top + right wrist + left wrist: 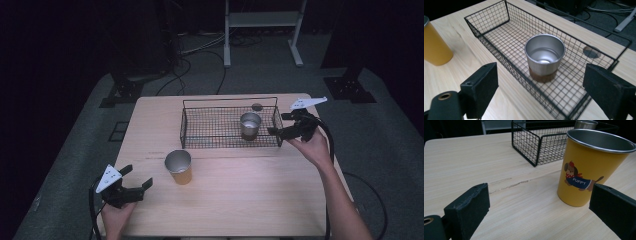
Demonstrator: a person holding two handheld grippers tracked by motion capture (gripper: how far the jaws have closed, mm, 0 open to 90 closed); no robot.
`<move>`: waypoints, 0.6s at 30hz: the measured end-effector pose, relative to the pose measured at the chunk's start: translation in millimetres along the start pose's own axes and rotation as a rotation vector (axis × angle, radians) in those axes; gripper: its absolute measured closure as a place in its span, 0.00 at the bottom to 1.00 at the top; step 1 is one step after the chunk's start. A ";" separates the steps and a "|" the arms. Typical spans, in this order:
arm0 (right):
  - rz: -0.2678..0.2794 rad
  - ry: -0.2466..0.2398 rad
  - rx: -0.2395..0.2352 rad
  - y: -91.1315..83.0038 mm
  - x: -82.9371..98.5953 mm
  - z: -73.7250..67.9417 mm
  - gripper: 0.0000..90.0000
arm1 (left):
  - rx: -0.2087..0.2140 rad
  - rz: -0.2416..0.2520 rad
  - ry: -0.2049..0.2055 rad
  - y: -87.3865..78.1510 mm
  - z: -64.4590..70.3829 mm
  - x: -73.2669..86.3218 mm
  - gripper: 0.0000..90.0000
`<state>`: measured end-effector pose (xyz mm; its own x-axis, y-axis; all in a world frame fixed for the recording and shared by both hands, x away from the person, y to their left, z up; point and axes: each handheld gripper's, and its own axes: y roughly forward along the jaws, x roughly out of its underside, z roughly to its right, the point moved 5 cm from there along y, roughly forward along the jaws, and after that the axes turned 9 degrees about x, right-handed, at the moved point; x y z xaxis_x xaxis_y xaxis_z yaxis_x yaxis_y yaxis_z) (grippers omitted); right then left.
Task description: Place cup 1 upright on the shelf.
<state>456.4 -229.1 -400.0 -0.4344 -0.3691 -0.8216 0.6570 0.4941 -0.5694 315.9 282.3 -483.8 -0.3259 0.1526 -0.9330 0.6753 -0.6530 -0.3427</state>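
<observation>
Standing upright on the wooden worktop (235, 200), the yellow cup (179, 167) sits just in front of the wire basket (200, 131), off that basket's near left corner and clear of its mesh. The cup has a bare metal inside and rim, and in the left gripper view its side shows a cartoon dog above the word PUPPY. The left gripper (131, 181) hovers well out from the basket, toward the near left part of the worktop, with the cup between it and the basket. Its jaws stand wide apart and hold nothing — in its own view the cup stands near the right jaw but not between the two.

Inside the basket, toward its right end, a steel cup (250, 125) with a brown base stands upright on the mesh floor. The right gripper (278, 124) is held at the basket's right end, just outside the wire wall, with the person's hand under it. Its jaws are spread wide too, empty — in the right gripper view the steel cup stands beyond them, apart from both.

Behind the basket's far wall, near its right end, a round dark hole (257, 106) sits in the worktop.
</observation>
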 end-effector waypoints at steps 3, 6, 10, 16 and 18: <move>0.009 0.011 0.001 -9.2 7.7 0.3 0.13 | 0.009 0.006 -0.001 0.1 1.4 -0.9 0.02; 0.004 0.018 -0.001 -14.0 15.2 0.5 0.13 | 0.016 0.014 -0.001 -0.5 2.2 -1.6 0.02; 0.017 0.020 0.006 -19.3 22.3 0.8 0.14 | 0.024 0.023 0.001 -1.4 2.7 -2.5 0.02; 0.011 0.044 0.016 -27.2 43.4 2.4 0.14 | 0.031 0.029 0.006 -0.8 4.0 -2.9 0.02; 0.016 0.050 0.020 -29.8 49.2 2.3 0.14 | 0.032 0.028 0.011 -0.8 4.3 -3.0 0.02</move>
<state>416.9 -263.8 -423.4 -0.4543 -0.3210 -0.8310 0.6760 0.4833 -0.5562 313.4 279.2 -480.2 -0.2997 0.1422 -0.9434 0.6625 -0.6805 -0.3130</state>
